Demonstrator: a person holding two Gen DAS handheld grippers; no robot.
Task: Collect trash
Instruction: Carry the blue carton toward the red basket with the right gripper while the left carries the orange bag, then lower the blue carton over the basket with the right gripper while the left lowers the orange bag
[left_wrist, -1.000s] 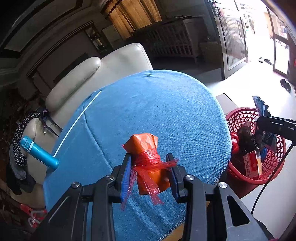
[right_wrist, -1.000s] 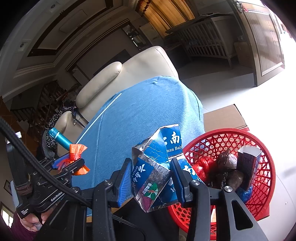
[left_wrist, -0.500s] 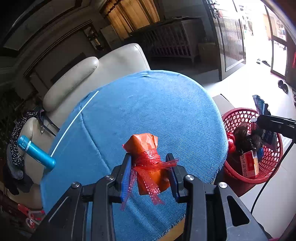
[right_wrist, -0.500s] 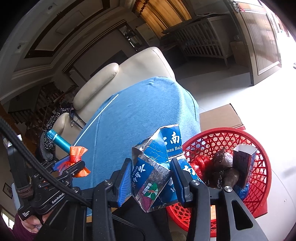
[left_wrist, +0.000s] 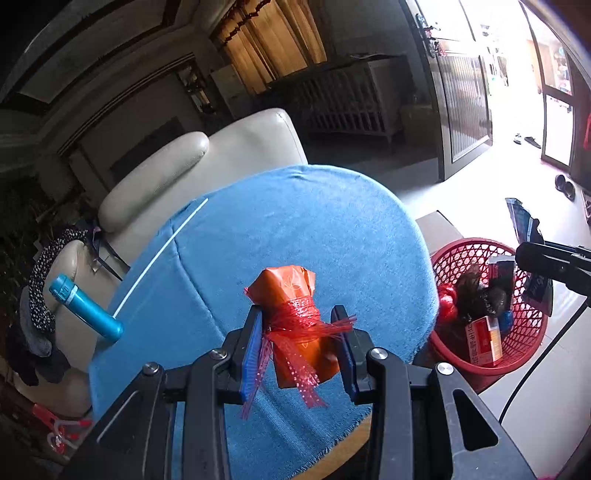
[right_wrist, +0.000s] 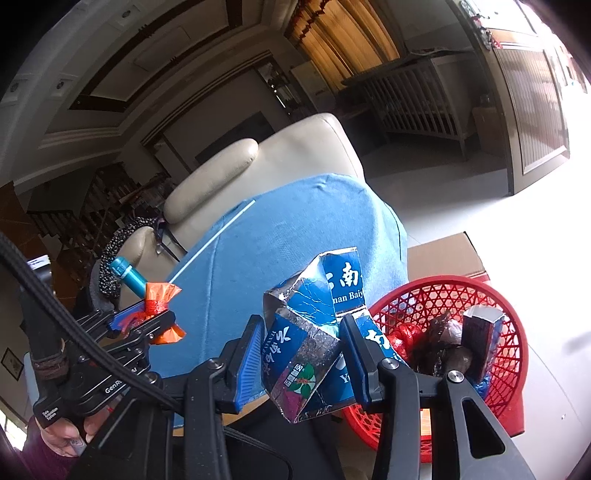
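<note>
The table cloth (left_wrist: 317, 236) is blue woven fabric, matt and slightly nubby, frayed along its 6 o'clock edge. The orange packet (left_wrist: 295, 325) is smooth, faintly glossy plastic film, tied with red plastic mesh (left_wrist: 299, 332). The crushed carton (right_wrist: 314, 332) is printed blue card, its silvery foil lining showing dull and crinkled. At 3 o'clock the basket (right_wrist: 513, 332) is shiny red plastic lattice. The armchair (left_wrist: 221, 155) at 11 o'clock looks like cream leather, smooth with a soft sheen. The blue tube (left_wrist: 86, 308) at 9 o'clock is glossy plastic.
</note>
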